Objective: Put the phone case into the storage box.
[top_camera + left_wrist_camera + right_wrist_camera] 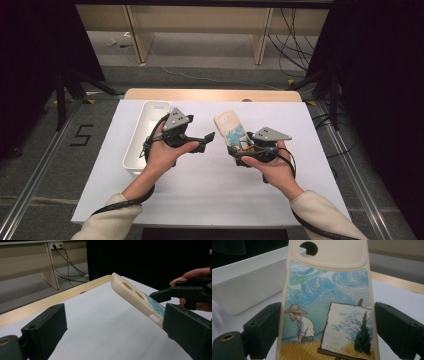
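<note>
From the high view, the right gripper (239,141) holds a cream phone case (229,127) above the table's (200,190) middle, near its far edge; the left gripper (206,139) points at it beside a white bin (145,131) along the left edge.

In the left gripper view, its jaws stand apart, the case (135,296) just past the right one.

In the right gripper view, the jaws clamp the painted case (327,302) by its sides.

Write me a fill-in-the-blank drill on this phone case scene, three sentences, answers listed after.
1. The phone case sits between the jaws of the ____ gripper.
2. The left gripper has its jaws ____.
3. The white bin stands on the table near the person's ____ hand.

Missing words: right; open; left
</note>
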Action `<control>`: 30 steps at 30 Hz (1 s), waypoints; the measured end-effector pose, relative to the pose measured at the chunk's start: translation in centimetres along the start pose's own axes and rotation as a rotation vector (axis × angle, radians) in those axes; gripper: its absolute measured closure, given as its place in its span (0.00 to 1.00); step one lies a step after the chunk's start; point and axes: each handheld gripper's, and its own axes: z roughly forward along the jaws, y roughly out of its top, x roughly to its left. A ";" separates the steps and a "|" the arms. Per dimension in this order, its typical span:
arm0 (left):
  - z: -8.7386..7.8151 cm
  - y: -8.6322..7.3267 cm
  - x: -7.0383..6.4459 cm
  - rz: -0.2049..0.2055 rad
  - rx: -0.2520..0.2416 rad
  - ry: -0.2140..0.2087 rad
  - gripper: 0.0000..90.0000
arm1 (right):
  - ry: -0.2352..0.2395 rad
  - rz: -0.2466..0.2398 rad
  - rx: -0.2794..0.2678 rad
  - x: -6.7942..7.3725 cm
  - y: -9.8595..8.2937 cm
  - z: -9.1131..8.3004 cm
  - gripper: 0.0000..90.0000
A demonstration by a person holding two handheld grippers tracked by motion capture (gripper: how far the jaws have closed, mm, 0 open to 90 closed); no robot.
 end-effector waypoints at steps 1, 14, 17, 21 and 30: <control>0.1 0.0 -0.1 0.000 0.000 -0.004 0.06 | 0.000 -0.002 -0.001 0.0 0.0 0.0 0.13; 1.9 0.5 -0.9 -0.034 -0.004 -0.033 0.17 | 0.006 -0.009 -0.012 0.3 0.1 0.0 0.13; 2.2 0.5 -1.0 -0.044 -0.004 -0.045 0.18 | 0.006 -0.011 -0.012 0.3 0.1 0.0 0.13; 2.5 0.5 -1.1 -0.060 0.000 -0.061 0.20 | 0.004 -0.013 -0.014 0.4 0.1 0.0 0.13; 3.0 0.4 -1.0 -0.081 0.004 -0.068 0.26 | 0.006 -0.022 -0.018 0.7 0.1 0.0 0.13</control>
